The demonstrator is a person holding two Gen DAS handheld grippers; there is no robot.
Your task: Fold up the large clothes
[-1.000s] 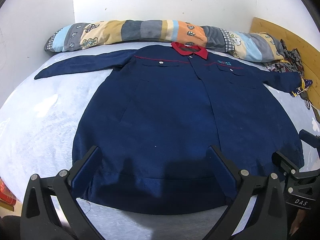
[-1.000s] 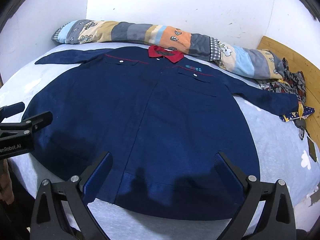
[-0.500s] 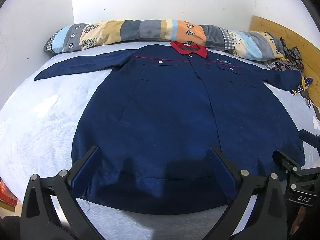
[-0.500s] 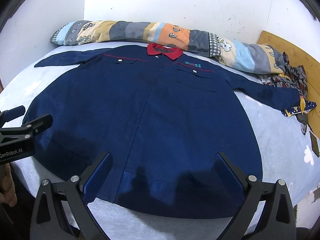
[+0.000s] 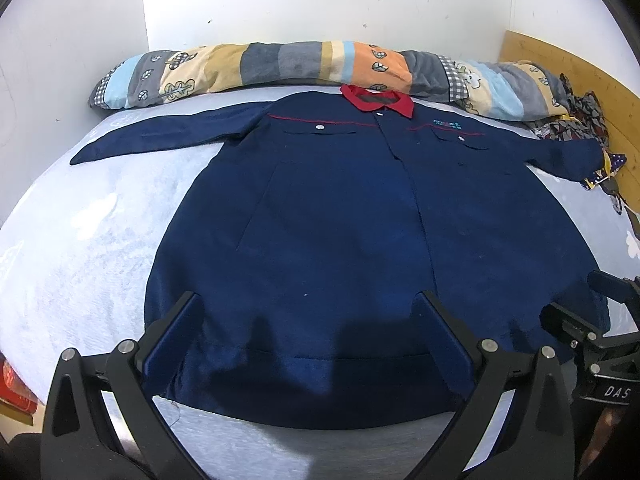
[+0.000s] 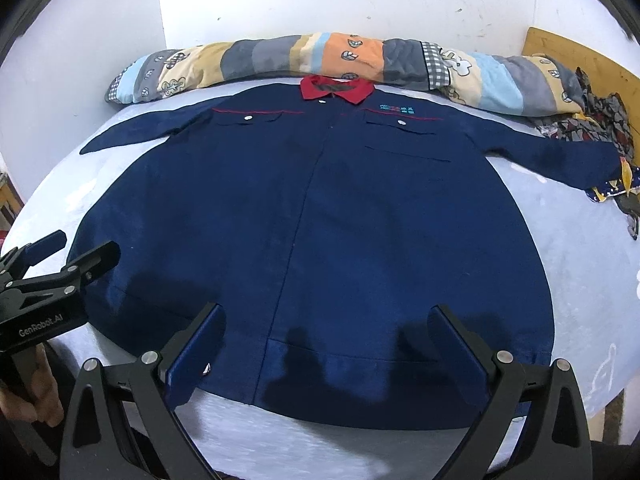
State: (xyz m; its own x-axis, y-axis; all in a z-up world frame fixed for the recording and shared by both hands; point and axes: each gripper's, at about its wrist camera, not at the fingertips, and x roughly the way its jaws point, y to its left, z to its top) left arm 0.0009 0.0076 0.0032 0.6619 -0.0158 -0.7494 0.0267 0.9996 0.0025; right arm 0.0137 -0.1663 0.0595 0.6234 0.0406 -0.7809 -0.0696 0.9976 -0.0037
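A navy work jacket (image 5: pixel 360 232) lies spread flat, front side up, on a bed covered by a pale blue sheet (image 5: pixel 80 248). Its long axis runs from the hem, nearest both cameras, to the red collar (image 5: pixel 378 100) at the far end, which touches a rolled patchwork quilt (image 5: pixel 280 64) lying along the white wall. The two sleeves stretch out sideways, the left-hand one tapering across the sheet, the right-hand one reaching a heap of patterned cloth (image 6: pixel 592 120) beside a wooden board (image 6: pixel 580 60). Red piping crosses the chest above two flapped pockets with pale snap buttons, and small teal embroidered lettering (image 6: pixel 396 109) sits above the right-hand pocket, too small to read. The left gripper (image 5: pixel 308 328) hangs over the hem with its jaws spread wide and nothing between them; in the right wrist view its body carries the words "GenRobot.AI" (image 6: pixel 40 326). The right gripper (image 6: pixel 328 340) likewise hangs over the hem with jaws spread apart and empty, and in the left wrist view a plate on it reads "DAS" (image 5: pixel 616 392).
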